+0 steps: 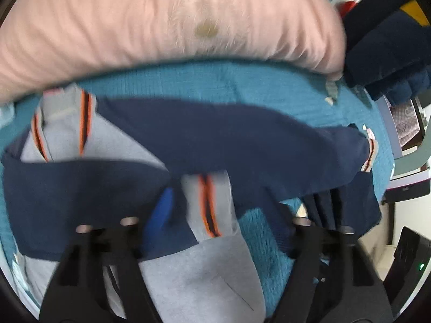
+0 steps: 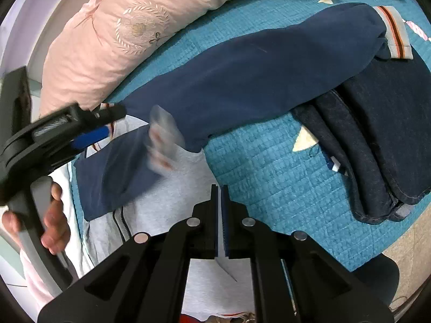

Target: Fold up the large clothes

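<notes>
A navy and grey zip jacket point(image 2: 167, 204) lies on the teal quilt point(image 2: 269, 183). One navy sleeve point(image 2: 242, 75) stretches across it to a grey, orange-striped cuff point(image 2: 394, 36). My left gripper point(image 1: 215, 220) hangs over the jacket point(image 1: 202, 274) with its jaws wide open. A second striped cuff point(image 1: 208, 207) lies loose between the fingers, with no pad touching it. The right wrist view shows this gripper point(image 2: 113, 122) at the left, with that cuff point(image 2: 161, 140) blurred beside it. My right gripper point(image 2: 221, 202) is shut above the grey front panel, and I see no cloth in it.
A pink duvet point(image 1: 161, 27) bulges along the far side of the quilt point(image 1: 242, 86). Folded dark jeans point(image 2: 377, 134) lie at the right, partly under the sleeve. Dark clothes point(image 1: 385, 48) are piled at the upper right. A hand point(image 2: 54, 215) grips the left tool's handle.
</notes>
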{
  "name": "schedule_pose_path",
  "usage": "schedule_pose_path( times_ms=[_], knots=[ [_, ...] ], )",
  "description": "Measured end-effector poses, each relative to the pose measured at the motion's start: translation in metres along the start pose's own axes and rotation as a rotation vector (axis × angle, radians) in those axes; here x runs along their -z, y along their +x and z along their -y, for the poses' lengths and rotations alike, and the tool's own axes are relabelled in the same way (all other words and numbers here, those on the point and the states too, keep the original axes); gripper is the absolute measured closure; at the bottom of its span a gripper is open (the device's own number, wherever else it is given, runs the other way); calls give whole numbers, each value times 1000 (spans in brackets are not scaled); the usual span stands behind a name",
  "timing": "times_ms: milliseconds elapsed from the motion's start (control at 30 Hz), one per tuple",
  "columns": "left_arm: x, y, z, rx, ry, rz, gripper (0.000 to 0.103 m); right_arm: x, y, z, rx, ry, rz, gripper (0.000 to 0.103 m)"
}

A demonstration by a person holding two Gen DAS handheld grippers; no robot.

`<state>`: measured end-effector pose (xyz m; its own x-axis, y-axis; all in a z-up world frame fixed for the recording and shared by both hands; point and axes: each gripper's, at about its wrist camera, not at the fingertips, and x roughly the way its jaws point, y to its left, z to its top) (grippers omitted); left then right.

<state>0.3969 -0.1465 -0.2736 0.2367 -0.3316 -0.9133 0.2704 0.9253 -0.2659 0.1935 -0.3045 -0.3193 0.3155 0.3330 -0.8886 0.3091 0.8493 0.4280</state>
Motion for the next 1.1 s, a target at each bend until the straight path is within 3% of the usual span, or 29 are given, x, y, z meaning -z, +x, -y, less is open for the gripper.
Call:
schedule_pose_path(
  times_ms=[167,267,333,367,533,600,733,833,867,933,967,1000,1033,1100],
  knots=[
    [2,-22,-8,8,1,27,30,-3,-2,-19,3,-42,4,97],
    [4,-35,-31,-25,-27,48,30,-7,1,-31,14,-61,4,79],
    [9,-43,-54,-37,-63,44,30,-14,4,-41,15,-66,21,61],
    [13,-46,-66,-48,-78,40,30,-16,6,-47,17,-71,28,58],
    [37,-60,-152,-120,-191,16,32,-33,28,-76,19,-109,24,56],
    [49,-64,-188,-144,-248,-7,42,-38,40,-85,27,-121,15,56],
    [75,-71,-248,-156,-351,-41,52,-52,75,-98,74,-162,-9,56],
    [96,-70,-283,-170,-397,-75,75,-64,99,-98,86,-159,-26,56],
    [102,-68,-292,-167,-414,-84,88,-66,106,-98,94,-153,-35,56],
    [116,-58,-314,-168,-456,-123,94,-74,123,-94,103,-137,-52,56],
    [120,-52,-321,-176,-464,-136,97,-76,130,-93,113,-128,-59,57],
    [126,-43,-329,-192,-473,-159,99,-78,137,-91,125,-124,-62,73],
    [133,-33,-336,-212,-488,-191,100,-80,144,-90,139,-128,-73,99],
    [144,-25,-344,-187,-518,-191,103,-82,154,-86,140,-112,-98,103]
  ],
)
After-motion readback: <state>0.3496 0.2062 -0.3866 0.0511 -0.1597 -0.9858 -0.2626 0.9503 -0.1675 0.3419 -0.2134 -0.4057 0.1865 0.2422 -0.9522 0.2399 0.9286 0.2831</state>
